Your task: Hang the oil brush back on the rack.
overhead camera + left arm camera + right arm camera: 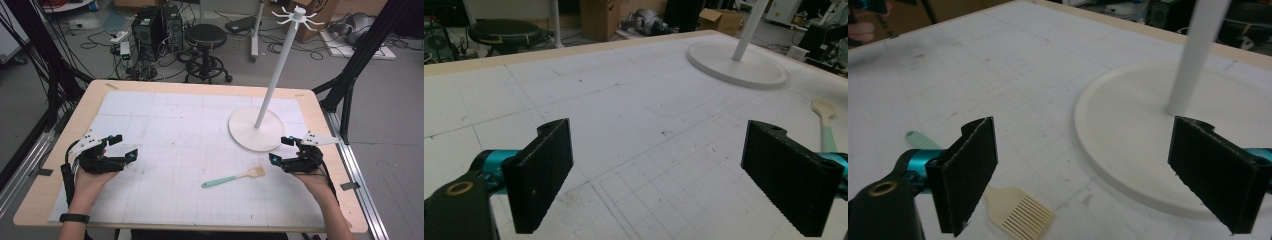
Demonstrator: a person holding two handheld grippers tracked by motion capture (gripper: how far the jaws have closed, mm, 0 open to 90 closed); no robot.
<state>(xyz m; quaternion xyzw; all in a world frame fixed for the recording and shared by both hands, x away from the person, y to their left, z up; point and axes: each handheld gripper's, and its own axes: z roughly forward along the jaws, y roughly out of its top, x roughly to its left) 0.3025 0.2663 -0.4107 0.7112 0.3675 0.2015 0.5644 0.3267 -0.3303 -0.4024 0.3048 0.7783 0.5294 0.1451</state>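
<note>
- Left hand-held gripper [121, 147] near the desk's [200, 88] left edge, jaws wide apart, nothing between them, pointed across the white gridded mat [165, 120].
- Bare mat ahead of those jaws in the left gripper view; brush and stand base farther off toward the right.
- Brush [233, 177] flat on the mat, right of centre and toward the near edge: mint-green handle [220, 181] pointing left, pale bristle head [257, 172] pointing right, well apart from either gripper.
- Likely light and stiff along the handle, bristles soft and bendy; smooth handle possibly a bit slippery.
- Best taken mid-handle, across the narrow width, clear of the bristles.
- Stand [256, 129] at the right of the desk, past the brush: round white base, slim pole rising to hooks; probably meant for hanging.
- Right hand-held gripper [280, 149] by the right edge, jaws spread, empty, just beside the base; bristle head [1018, 212] close below its jaws.
</note>
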